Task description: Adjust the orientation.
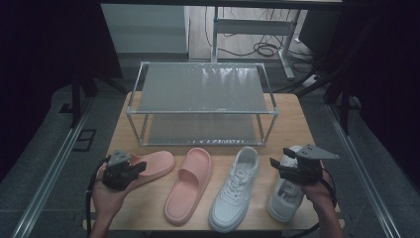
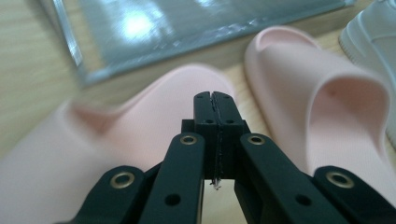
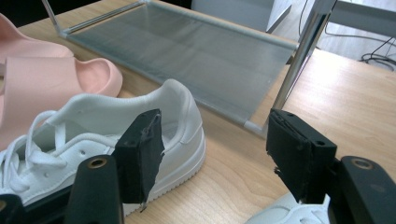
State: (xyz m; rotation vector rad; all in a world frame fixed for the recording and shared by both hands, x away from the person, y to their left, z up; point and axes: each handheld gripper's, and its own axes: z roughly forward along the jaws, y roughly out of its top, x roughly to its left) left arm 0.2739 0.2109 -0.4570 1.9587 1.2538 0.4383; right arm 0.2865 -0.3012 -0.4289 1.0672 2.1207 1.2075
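Two pink slides and two white sneakers lie in a row on the wooden table (image 1: 293, 124). My left gripper (image 1: 142, 167) hovers over the left pink slide (image 1: 158, 162); its jaws are shut with nothing between them. From the left gripper view, the shut tips (image 2: 214, 100) point over that slide (image 2: 140, 121), with the second pink slide (image 2: 327, 112) to the right. My right gripper (image 1: 281, 157) stands open above the right white sneaker (image 1: 285, 198). Between its open pads (image 3: 140, 149) I see bare table, with the other white sneaker (image 3: 107, 126) on the left.
A two-tier metal-framed shoe rack (image 1: 200, 89) with grey shelves stands at the back middle of the table; its lower shelf (image 3: 187, 51) lies just beyond the shoes. The second slide (image 1: 190, 183) and left sneaker (image 1: 235, 188) lie between my hands. Cables run on the floor behind.
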